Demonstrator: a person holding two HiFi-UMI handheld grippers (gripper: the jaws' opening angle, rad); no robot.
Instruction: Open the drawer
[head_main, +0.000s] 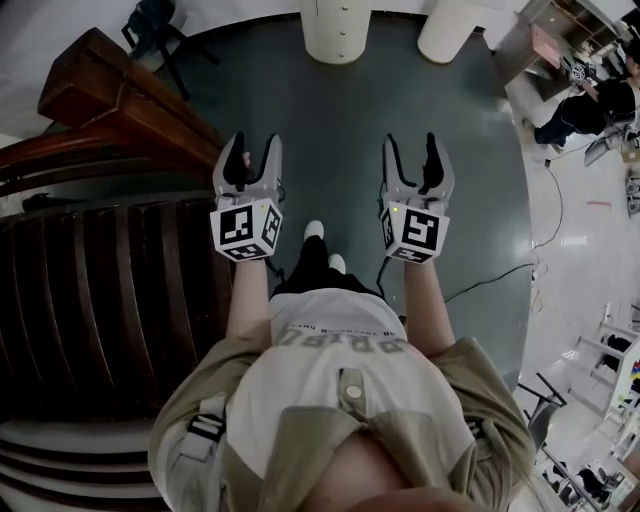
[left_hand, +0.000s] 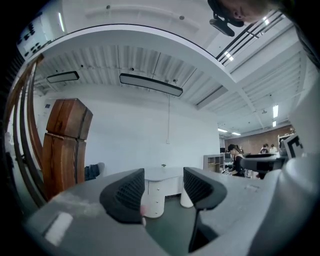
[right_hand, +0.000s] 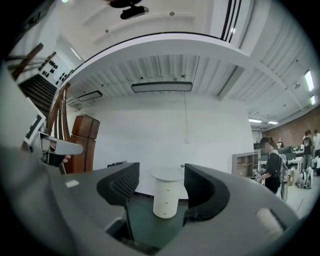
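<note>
Left tongs (head_main: 256, 150), right tongs (head_main: 411, 146) gape empty before closed white drawer cabinet (right_hand: 165, 199).

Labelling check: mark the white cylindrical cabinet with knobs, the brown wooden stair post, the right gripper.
white cylindrical cabinet with knobs (right_hand: 166, 199): right gripper view, front face.
brown wooden stair post (left_hand: 65, 145): left gripper view, front face.
right gripper (head_main: 411, 145): head view, between its fingertips.

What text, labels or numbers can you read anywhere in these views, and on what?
Nothing reads clearly.
Chest print on the person's shirt: upside down, blurred, unreadable.
The marker cubes on the left gripper and right gripper: square patterns, no words.
Marks on the wall panel, left gripper view: too small.
</note>
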